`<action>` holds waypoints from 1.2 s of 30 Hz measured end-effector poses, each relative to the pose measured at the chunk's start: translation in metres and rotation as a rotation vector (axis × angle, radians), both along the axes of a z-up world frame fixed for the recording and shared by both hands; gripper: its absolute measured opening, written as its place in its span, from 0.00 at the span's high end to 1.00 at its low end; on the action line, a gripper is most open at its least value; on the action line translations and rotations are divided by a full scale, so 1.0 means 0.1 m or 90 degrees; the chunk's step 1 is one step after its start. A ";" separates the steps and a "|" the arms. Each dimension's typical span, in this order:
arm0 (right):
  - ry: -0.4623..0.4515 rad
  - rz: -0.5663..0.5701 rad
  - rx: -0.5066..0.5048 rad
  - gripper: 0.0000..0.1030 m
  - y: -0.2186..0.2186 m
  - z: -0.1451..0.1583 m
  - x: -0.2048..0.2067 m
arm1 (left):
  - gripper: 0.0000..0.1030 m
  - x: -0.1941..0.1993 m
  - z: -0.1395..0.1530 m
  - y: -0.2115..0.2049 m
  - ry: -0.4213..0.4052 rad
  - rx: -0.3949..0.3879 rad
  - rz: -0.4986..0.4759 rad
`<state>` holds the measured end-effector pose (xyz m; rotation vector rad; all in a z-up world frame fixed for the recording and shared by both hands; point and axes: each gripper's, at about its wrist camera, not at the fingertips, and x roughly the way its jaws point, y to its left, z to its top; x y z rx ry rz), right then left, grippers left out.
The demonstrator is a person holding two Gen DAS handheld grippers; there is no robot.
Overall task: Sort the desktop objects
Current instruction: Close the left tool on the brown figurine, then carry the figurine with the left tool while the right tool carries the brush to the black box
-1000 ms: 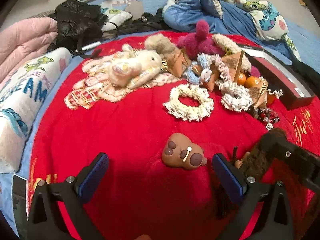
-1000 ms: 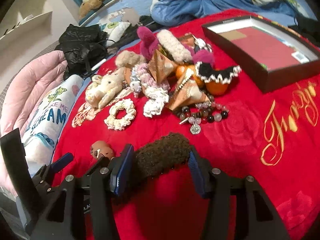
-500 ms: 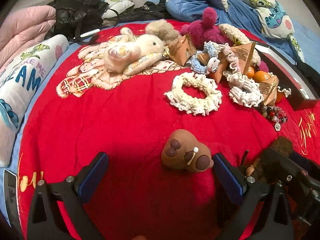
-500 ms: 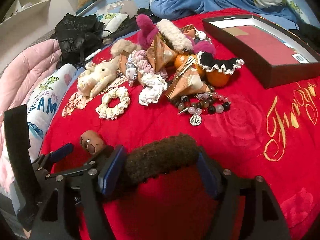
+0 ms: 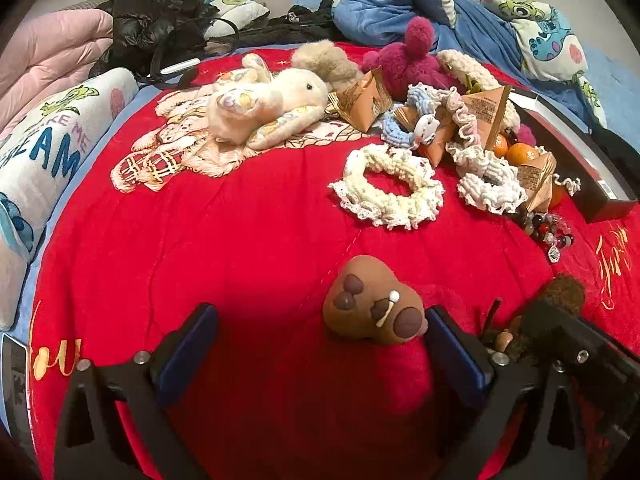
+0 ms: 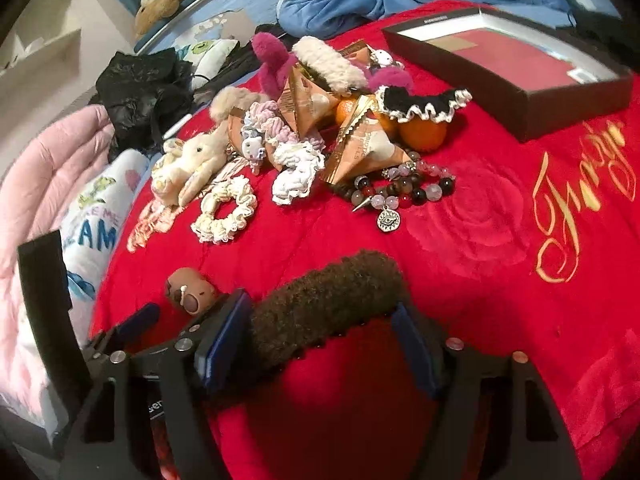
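The left claw point(image 5: 320, 344) stands spread, the brown clay bear-face figure point(image 5: 374, 302) on the red plush blanket point(image 5: 224, 248) touching its right finger; closing may nudge it aside. The right claw point(image 6: 316, 344) pinches a dark brown fuzzy hair clip point(image 6: 324, 300) crosswise, which could twist loose.

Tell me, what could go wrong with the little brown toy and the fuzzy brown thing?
The left gripper is open, with the brown toy right against one finger rather than centred, so closing might push it aside. The right gripper grips the fuzzy brown thing with its end sticking out past the fingers; it could tilt or slip. The two grippers are very close and might bump.
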<state>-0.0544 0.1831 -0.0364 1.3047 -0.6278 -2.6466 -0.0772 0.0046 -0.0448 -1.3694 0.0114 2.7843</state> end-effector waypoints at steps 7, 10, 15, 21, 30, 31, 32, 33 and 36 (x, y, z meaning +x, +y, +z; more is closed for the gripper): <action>0.007 0.012 -0.005 0.42 0.01 0.03 0.00 | 0.47 0.08 0.06 0.03 0.015 0.002 -0.009; 0.012 0.010 -0.029 0.44 0.07 0.04 0.02 | 0.70 0.10 0.09 -0.01 0.024 -0.001 0.005; 0.028 0.011 -0.061 0.50 0.12 0.09 0.06 | 0.88 0.11 0.12 -0.15 0.027 0.036 0.008; 0.069 0.020 -0.070 0.57 0.12 0.22 0.14 | 0.91 0.17 0.13 -0.18 0.034 0.048 0.006; 0.132 0.019 -0.065 0.65 0.17 0.45 0.27 | 0.91 0.25 0.17 -0.21 0.049 0.066 0.007; 0.142 0.017 -0.060 0.66 0.18 0.49 0.28 | 0.91 0.27 0.18 -0.21 0.053 0.064 0.005; 0.148 0.014 -0.054 0.68 0.19 0.52 0.29 | 0.91 0.29 0.20 -0.20 0.058 0.060 0.004; 0.157 0.010 -0.045 0.69 0.20 0.55 0.31 | 0.91 0.32 0.22 -0.19 0.064 0.055 0.002; 0.177 0.010 -0.042 0.70 0.26 0.65 0.36 | 0.91 0.40 0.27 -0.20 0.077 0.051 -0.003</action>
